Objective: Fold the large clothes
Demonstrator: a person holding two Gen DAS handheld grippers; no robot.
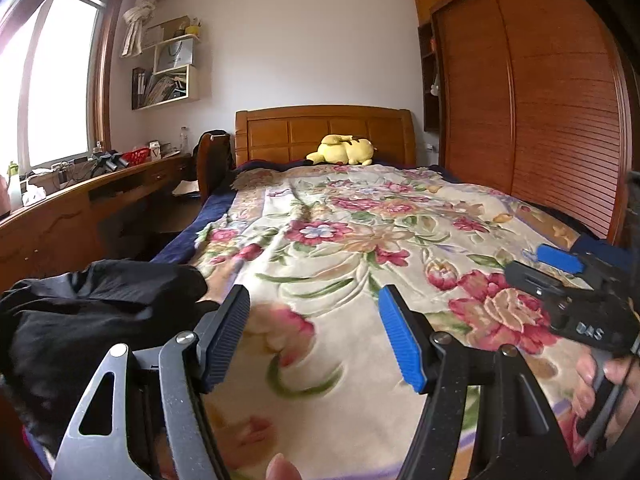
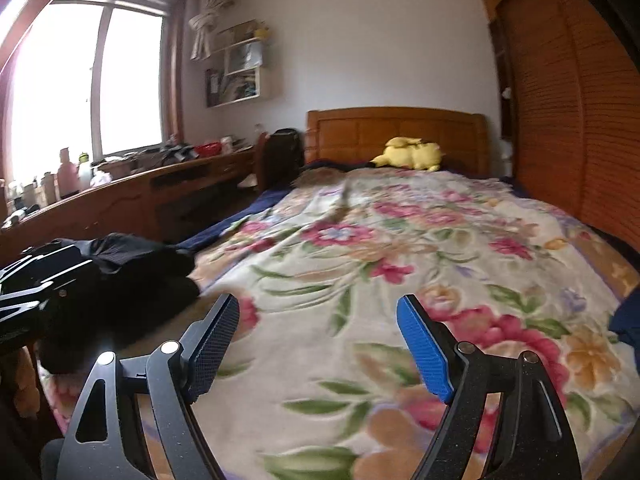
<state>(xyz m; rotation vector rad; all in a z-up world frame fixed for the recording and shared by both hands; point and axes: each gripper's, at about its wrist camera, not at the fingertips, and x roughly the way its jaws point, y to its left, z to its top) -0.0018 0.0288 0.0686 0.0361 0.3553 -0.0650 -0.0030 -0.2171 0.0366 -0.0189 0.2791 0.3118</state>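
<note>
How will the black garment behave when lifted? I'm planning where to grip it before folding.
The black garment lies bunched in soft creases on the blanket, so it probably hangs limp and unfolds when lifted. Its thin folds suggest it is light. One pinch would likely let the rest trail, so two grips look safer.

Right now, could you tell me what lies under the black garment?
The black garment lies bunched on the floral blanket at the bed's near left corner. Anything beneath the heap is hidden.

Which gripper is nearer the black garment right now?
Left. The black garment is bunched right beside the left gripper. The right gripper hangs farther along the floral blanket, with the left one between.
</note>
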